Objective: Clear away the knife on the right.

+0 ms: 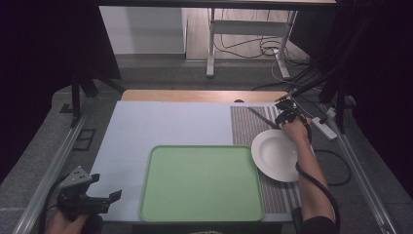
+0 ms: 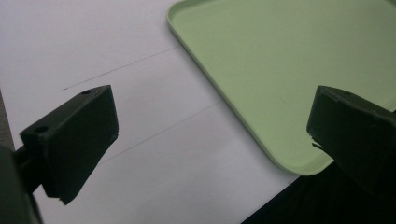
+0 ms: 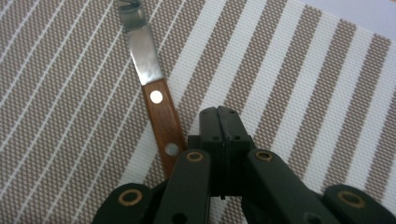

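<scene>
Your right gripper [image 3: 223, 122] over striped placemat [image 1: 253, 127], far right; jaws pressed together, nothing pinched. Wood-handled knife [image 3: 156, 98] lies just beside them, beyond white plate [image 1: 275, 155]. Your left gripper [image 2: 210, 135] near left, jaws spread, by green tray [image 1: 202, 183].

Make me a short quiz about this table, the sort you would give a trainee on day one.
1. True or false: the white plate sits inside the green tray.
2. Which gripper has its fingers closed together? A) the left gripper B) the right gripper
3. What lies on the striped placemat just beside the right gripper's fingers?

Key:
1. False. The plate rests on the placemat, to the right of the tray.
2. B. The left gripper's fingers stand wide apart over the tray's corner and the table.
3. A piece of cutlery with a wooden handle and two rivets; it lies beside the closed fingers, not between them.
</scene>
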Available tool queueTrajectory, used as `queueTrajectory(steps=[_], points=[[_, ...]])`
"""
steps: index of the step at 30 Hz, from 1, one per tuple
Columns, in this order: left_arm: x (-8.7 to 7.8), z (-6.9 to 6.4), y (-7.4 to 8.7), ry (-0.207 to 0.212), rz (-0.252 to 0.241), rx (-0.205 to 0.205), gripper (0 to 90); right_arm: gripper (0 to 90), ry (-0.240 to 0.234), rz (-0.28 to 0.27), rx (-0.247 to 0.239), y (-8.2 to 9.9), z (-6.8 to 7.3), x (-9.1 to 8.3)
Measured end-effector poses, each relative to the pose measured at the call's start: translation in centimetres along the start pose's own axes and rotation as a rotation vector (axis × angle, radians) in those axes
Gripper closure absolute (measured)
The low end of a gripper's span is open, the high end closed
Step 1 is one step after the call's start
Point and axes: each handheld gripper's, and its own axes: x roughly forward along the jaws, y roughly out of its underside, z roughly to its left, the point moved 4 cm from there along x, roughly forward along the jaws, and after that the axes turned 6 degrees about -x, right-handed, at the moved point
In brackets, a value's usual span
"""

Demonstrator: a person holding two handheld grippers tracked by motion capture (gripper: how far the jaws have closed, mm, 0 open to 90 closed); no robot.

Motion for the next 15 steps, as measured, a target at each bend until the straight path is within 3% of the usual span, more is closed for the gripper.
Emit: queueTrajectory(steps=[3,4,5,7,9,11,12,13,14,15], points=[[0.0,0.0,0.0,-0.002,0.001,0.003,1.9,87.4,-0.023,-0.07,0.026,-0.3,-0.1,-0.8],[0.0,0.0,0.0,-0.002,0.001,0.003,1.9,87.4,-0.023,-0.07,0.026,-0.3,-0.1,-0.8],[0.1,-0.1,0.0,-0.003,0.002,0.005,1.9,80.9,-0.037,-0.102,0.035,-0.7,0.1,-1.5],[0.1,-0.1,0.0,-0.004,0.002,0.005,1.9,70.2,-0.054,-0.112,0.031,-1.0,0.5,-1.8],[0.1,-0.1,0.0,-0.005,0.003,0.008,1.9,60.2,-0.061,-0.106,0.03,-1.2,0.9,-1.6],[0.1,-0.1,0.0,-0.007,0.004,0.012,1.9,42.9,-0.066,-0.088,0.039,-1.3,1.4,-1.1],[0.1,-0.1,0.0,-0.007,0.004,0.012,1.9,42.9,-0.066,-0.088,0.039,-1.3,1.4,-1.1],[0.1,-0.1,0.0,-0.008,0.005,0.014,1.9,29.1,-0.089,-0.07,0.039,-1.4,1.8,-0.6],[0.1,-0.1,0.0,-0.008,0.005,0.014,2.0,29.1,-0.089,-0.07,0.039,-1.4,1.8,-0.6],[0.1,-0.1,0.0,-0.009,0.005,0.015,2.0,20.0,-0.084,-0.051,0.034,-1.4,2.1,-0.1]])
